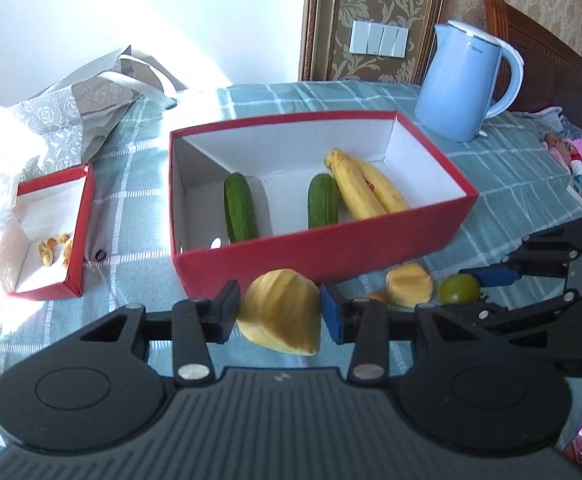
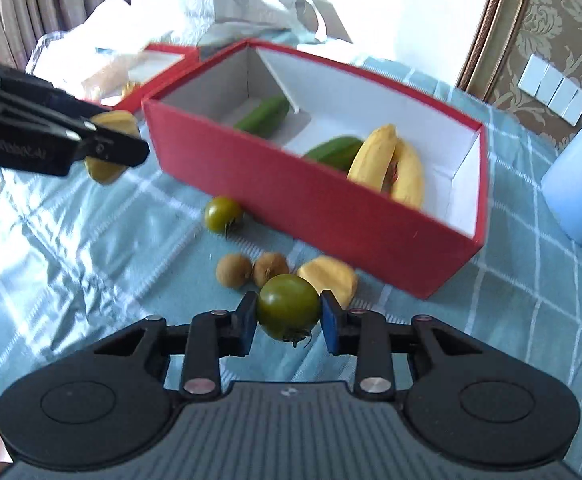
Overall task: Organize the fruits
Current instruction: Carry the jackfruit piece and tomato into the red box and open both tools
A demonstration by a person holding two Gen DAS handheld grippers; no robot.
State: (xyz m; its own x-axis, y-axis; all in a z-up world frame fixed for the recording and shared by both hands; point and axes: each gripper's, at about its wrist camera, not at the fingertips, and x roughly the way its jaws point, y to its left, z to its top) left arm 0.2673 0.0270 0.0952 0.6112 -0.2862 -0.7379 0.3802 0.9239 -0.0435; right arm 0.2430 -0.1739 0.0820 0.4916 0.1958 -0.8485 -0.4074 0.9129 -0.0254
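Yellow ridged fruit (image 1: 279, 312) sits clamped in the left gripper (image 1: 280, 312); the right gripper (image 2: 288, 312) jaws grip a green tomato (image 2: 288, 306) near the red box (image 2: 331, 208).

Both wrist views look steeply down, sharing the red box (image 1: 319, 248).

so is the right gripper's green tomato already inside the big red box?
No: the green tomato is pinched in the right gripper above the tablecloth, outside the big red box.

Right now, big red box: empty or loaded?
Partly loaded. The big red box holds two cucumbers and two bananas; much white floor still bare.
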